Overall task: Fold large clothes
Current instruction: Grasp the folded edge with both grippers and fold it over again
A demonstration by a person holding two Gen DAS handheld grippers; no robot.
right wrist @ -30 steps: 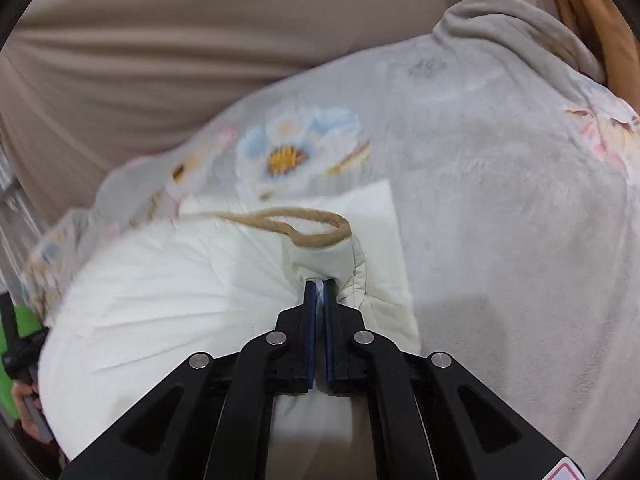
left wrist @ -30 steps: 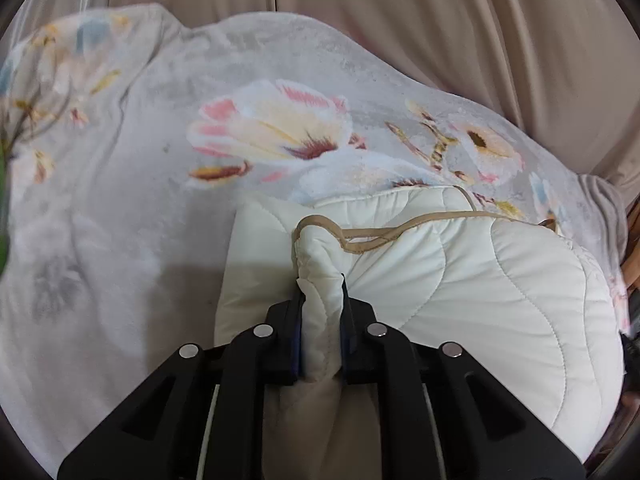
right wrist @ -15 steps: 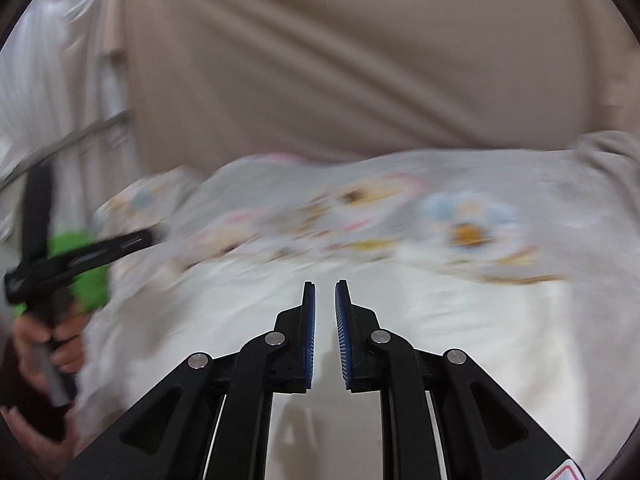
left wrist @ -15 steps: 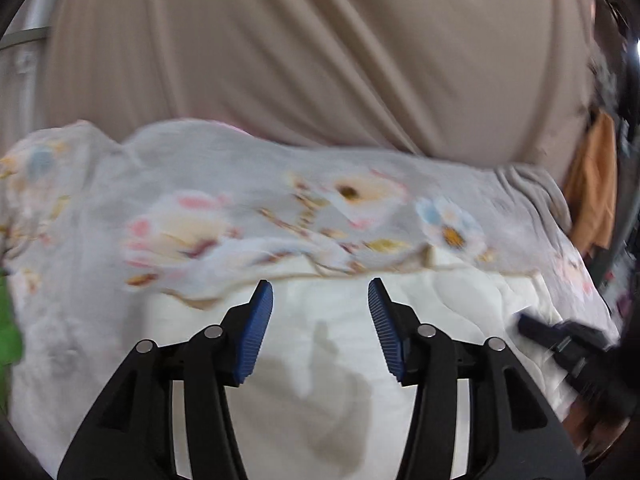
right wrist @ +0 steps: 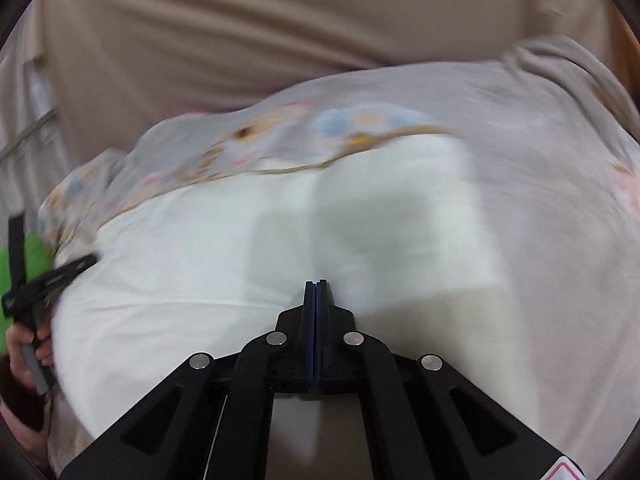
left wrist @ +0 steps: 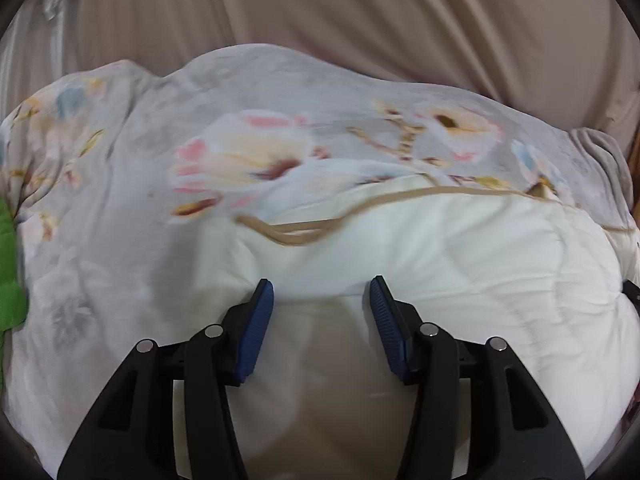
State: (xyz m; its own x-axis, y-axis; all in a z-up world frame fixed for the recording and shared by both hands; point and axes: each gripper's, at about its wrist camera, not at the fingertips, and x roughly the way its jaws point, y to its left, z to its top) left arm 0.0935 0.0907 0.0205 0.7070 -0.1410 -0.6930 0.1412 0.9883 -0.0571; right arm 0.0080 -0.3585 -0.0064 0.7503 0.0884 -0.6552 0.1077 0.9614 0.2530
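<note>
So the cream quilted garment [left wrist: 440,264] is lying spread out on a grey floral blanket [left wrist: 120,208], puffed up a bit, with its tan drawstring [left wrist: 304,232] trailing along the far edge. The left gripper [left wrist: 321,304] is hovering over the near-left part of the garment with its jaws spread wide and nothing between them, blue pads [left wrist: 256,320] facing each other. The right gripper [right wrist: 318,292] is sitting over the near middle of the garment [right wrist: 200,264] with its jaws pressed flat together, and as far as I can tell no fabric is caught in them. From the right wrist view the blanket [right wrist: 560,200] is running off to the right, and a hand [right wrist: 20,344] is gripping the other tool at the far left edge, beside something bright green [right wrist: 34,256]. A beige curtain [left wrist: 360,20] is hanging behind everything. The right view is pretty blurry, so quilting lines aren't readable there.
</note>
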